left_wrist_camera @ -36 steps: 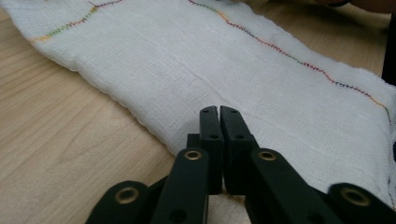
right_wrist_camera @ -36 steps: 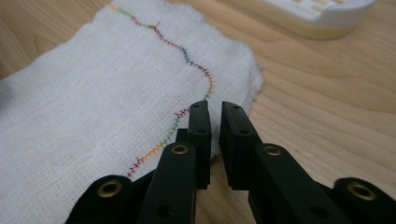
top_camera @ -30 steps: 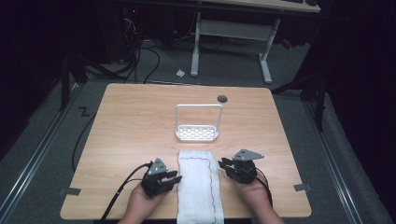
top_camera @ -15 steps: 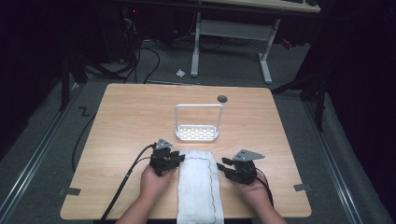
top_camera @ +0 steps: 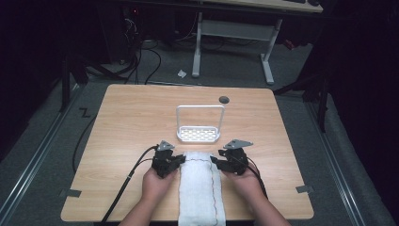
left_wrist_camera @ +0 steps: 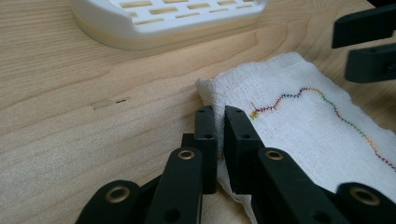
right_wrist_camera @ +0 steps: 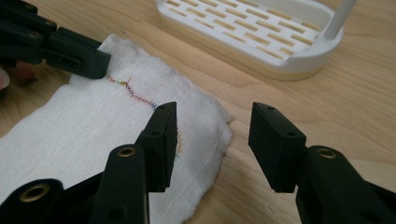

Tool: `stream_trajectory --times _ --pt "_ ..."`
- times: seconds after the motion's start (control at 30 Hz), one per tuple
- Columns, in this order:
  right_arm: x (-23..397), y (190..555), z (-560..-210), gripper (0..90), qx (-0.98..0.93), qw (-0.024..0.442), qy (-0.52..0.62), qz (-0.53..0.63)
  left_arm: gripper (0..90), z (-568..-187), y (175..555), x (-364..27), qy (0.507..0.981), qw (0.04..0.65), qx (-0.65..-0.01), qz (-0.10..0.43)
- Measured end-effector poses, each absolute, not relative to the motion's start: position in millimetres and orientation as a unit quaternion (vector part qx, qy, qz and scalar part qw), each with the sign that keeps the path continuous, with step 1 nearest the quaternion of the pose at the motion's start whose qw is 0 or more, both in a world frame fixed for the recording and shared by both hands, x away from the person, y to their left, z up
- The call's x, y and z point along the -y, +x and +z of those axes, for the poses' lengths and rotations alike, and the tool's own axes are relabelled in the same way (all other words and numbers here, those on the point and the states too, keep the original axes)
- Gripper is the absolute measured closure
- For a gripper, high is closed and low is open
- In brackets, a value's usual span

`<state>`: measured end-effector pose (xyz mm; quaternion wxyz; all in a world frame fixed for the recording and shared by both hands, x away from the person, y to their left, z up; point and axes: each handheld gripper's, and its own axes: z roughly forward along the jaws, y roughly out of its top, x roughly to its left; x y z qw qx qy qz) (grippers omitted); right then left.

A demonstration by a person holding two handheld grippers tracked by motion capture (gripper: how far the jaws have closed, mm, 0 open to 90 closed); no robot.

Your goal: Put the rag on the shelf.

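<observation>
Cloth (top_camera: 200,186) edge in left tongs (left_wrist_camera: 220,128), right tongs (right_wrist_camera: 212,140) open astride corner.

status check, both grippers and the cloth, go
Left gripper shut on the white cloth's far left corner. Right gripper open, fingers straddling the far right corner, not yet closed. White rack sits just beyond the cloth, clear of both.

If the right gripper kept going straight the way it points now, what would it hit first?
Probably the cloth: the right gripper is open astride its far corner. Beyond that, bare table, then the white rack; depth is unclear.
</observation>
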<state>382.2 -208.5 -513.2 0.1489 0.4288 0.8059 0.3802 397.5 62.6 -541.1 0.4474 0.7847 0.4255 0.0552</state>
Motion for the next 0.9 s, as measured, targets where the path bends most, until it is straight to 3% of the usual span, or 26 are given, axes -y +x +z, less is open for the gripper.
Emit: stream_trajectory --times 0.33,0.9 --pt "199.0 386.2 -530.6 55.9 -0.817 0.139 0.424 0.365 84.0 -540.7 396.0 -62.4 0.786 0.447 -0.423 0.059" --pt "196.9 379.5 -534.0 80.7 -0.813 0.121 0.419 0.386 83.9 -540.7 395.4 -62.3 0.786 0.447 -0.423 0.060"
